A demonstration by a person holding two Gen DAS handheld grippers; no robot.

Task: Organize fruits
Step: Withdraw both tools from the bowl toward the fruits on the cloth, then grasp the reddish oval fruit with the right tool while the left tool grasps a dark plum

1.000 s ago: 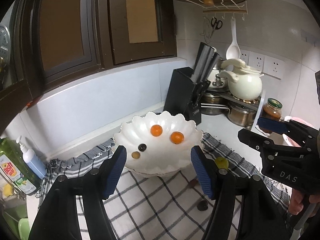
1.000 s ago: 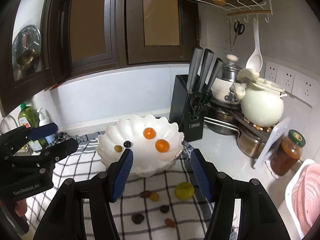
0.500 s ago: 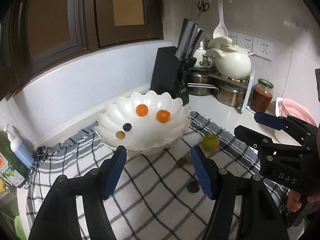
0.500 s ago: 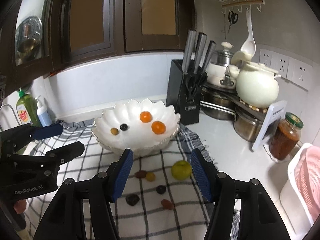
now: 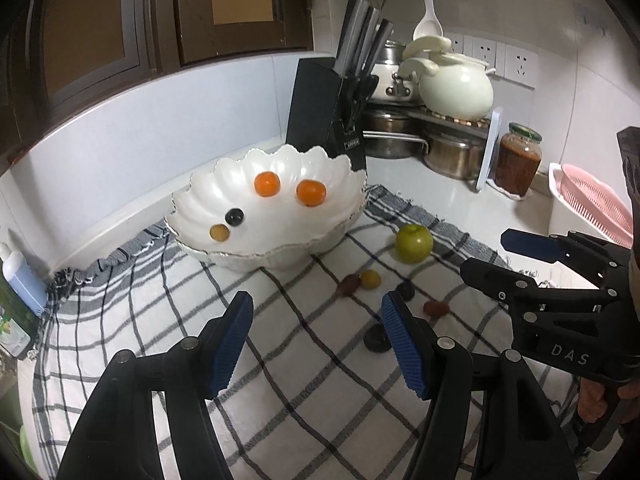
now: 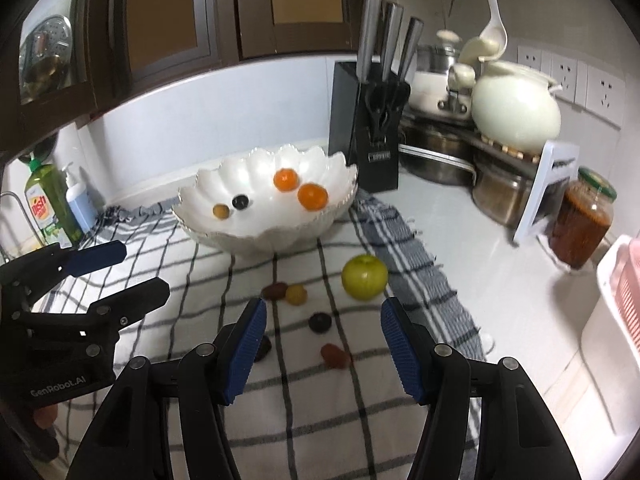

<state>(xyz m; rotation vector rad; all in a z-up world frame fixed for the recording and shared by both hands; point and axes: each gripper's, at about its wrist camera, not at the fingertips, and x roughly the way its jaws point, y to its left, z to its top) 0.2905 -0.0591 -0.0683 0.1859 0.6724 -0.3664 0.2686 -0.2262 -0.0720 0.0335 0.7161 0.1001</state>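
Note:
A white scalloped bowl (image 5: 340, 224) (image 6: 208, 224) on a checked cloth holds two oranges (image 5: 267, 184) (image 6: 313, 197), a dark grape and a small yellow fruit. On the cloth in front lie a green apple (image 5: 414, 243) (image 6: 365, 277), a small yellow fruit (image 6: 296, 294), a reddish date (image 6: 274, 290), a dark fruit (image 6: 319, 322) and a red fruit (image 6: 334, 355). My left gripper (image 5: 318, 338) is open and empty above the cloth, left of the loose fruits. My right gripper (image 6: 322, 338) is open and empty just above them.
A black knife block (image 6: 366, 120) stands behind the bowl. Pots and a white kettle (image 6: 516, 112) sit at the back right, with a red jar (image 6: 580, 220) and a pink basket (image 5: 596, 204). Dish soap bottles (image 6: 52, 208) stand at the left.
Both grippers have pulled back and tilted down. The bowl now looks farther off and the loose fruits on the cloth have come into view. Both stay open.

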